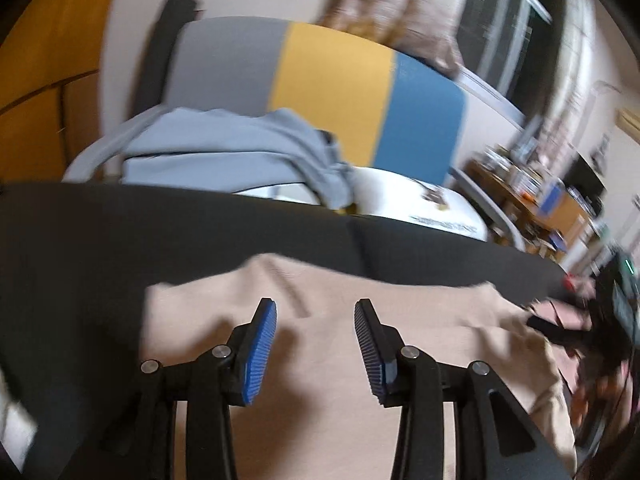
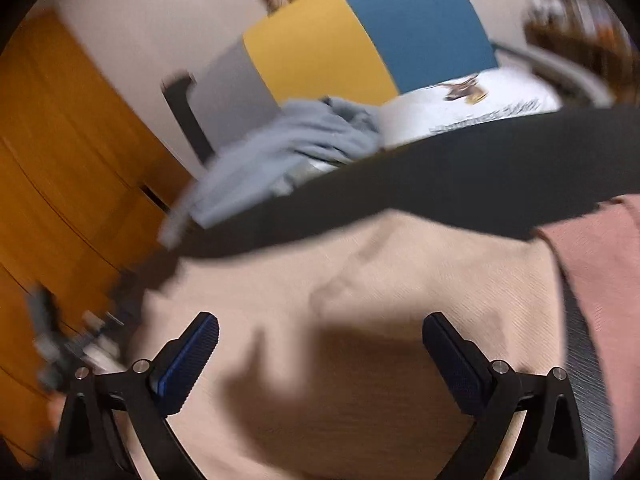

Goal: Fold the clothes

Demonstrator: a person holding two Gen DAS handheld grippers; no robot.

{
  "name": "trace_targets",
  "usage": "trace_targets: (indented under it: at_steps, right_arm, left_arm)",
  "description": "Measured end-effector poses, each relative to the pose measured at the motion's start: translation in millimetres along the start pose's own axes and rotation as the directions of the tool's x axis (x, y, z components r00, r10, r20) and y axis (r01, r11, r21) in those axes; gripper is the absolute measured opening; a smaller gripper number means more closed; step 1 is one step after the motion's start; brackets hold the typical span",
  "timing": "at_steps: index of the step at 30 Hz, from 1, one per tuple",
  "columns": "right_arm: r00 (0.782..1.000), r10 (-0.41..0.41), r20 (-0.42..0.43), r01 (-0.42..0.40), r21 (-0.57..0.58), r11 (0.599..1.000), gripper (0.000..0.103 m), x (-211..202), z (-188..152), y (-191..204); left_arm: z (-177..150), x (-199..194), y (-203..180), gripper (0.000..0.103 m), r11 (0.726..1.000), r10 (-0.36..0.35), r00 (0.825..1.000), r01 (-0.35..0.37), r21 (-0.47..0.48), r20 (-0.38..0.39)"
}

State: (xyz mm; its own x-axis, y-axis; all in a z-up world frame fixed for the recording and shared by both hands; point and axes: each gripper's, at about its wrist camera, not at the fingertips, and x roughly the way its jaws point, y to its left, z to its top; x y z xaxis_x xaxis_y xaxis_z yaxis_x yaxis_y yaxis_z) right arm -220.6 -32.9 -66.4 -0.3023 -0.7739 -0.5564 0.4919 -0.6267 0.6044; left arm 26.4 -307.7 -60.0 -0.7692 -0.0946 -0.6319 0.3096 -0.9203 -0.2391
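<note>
A beige garment (image 1: 360, 344) lies spread flat on a dark grey surface (image 1: 200, 224), and everything else is placed from it. The left gripper (image 1: 315, 346) hangs just above the beige cloth, its blue ribbed pads (image 1: 260, 354) parted with nothing between them and only bare fabric showing in the gap. The right gripper (image 2: 320, 356) hovers over the same garment (image 2: 360, 280) with its jaws spread very wide and empty (its shadow falls on the cloth beneath). A pink garment (image 2: 600, 264) lies touching the beige one's right edge. Beyond the beige garment's far edge, past the dark surface (image 2: 440, 184), a crumpled light blue garment (image 1: 224, 148) and a white printed one (image 2: 460, 108) rest before a grey, yellow and blue panel (image 1: 332, 92). Both views are blurred.
</note>
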Motion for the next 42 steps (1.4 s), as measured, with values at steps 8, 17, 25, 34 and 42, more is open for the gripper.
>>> trace_targets:
  at_steps: [8, 17, 25, 34, 42]
  right_arm:
    - [0.985, 0.152, -0.079, -0.119, 0.32, 0.94, 0.103, 56, 47, -36]
    - [0.996, 0.077, 0.045, -0.089, 0.385, 0.919, 0.103, 69, 67, -58]
    - [0.995, 0.099, 0.017, -0.1, 0.209, 0.973, 0.103, 39, 64, -3]
    - [0.995, -0.02, -0.099, 0.012, -0.086, 0.996, 0.103, 73, -8, 45]
    - [0.999, -0.029, -0.039, 0.022, -0.174, 0.984, 0.103, 80, -22, 34]
  left_arm:
    - [-31, 56, -65, 0.042, 0.97, -0.051, 0.986, 0.086, 0.227, -0.156]
    - [-34, 63, -58, 0.042, 0.976, -0.085, 0.984, 0.113, 0.186, -0.154]
    - [3, 9, 12, 0.042, 0.974, -0.213, 0.977, 0.21, -0.082, -0.027]
    - [32, 38, 112, 0.045, 0.875, -0.343, 0.937, 0.296, -0.383, -0.06]
    - [43, 92, 105, 0.046, 0.835, -0.454, 0.877, 0.358, -0.417, -0.157]
